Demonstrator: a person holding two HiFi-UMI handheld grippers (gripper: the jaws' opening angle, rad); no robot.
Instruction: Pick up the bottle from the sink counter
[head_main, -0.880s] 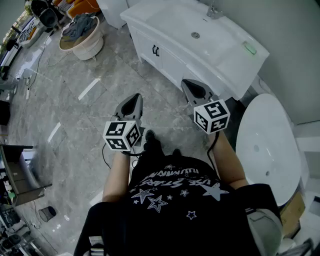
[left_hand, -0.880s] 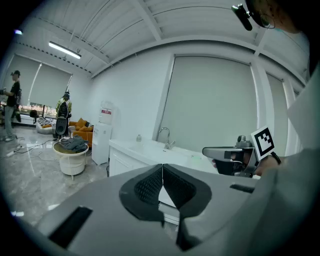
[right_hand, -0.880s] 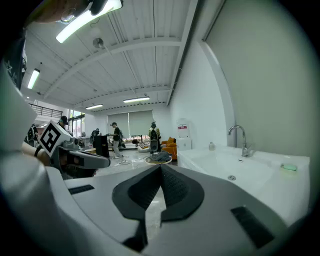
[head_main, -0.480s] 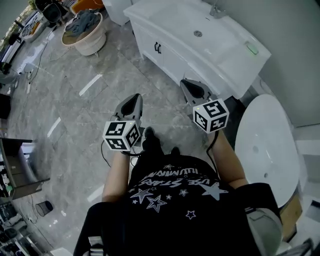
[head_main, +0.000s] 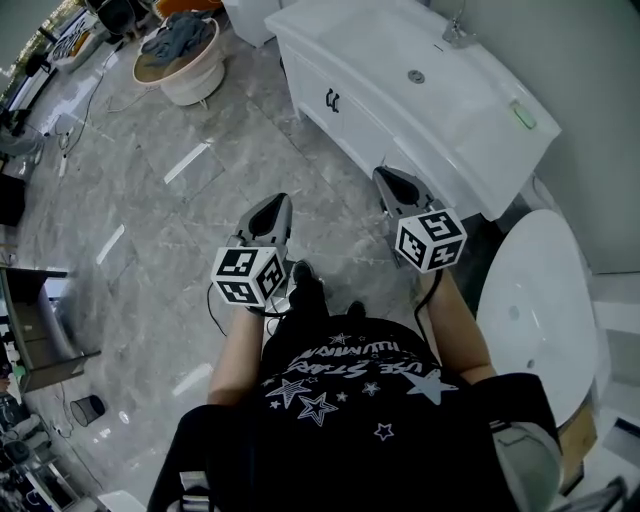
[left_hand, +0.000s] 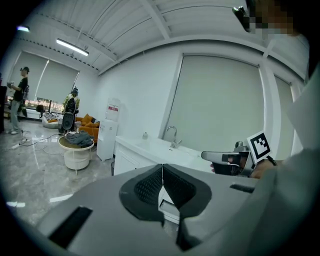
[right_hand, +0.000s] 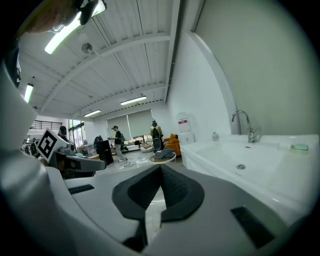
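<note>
Bright, even light came from ceiling tubes (right_hand: 67, 29) — glare streaked the floor (head_main: 187, 163); gripper views bulged and darkened at edges.

round table (head_main: 204, 66): grey clothes (head_main: 178, 36) on top | white tub (head_main: 545, 300): right edge | black bin (head_main: 88, 408): on floor (head_main: 140, 230)
</note>
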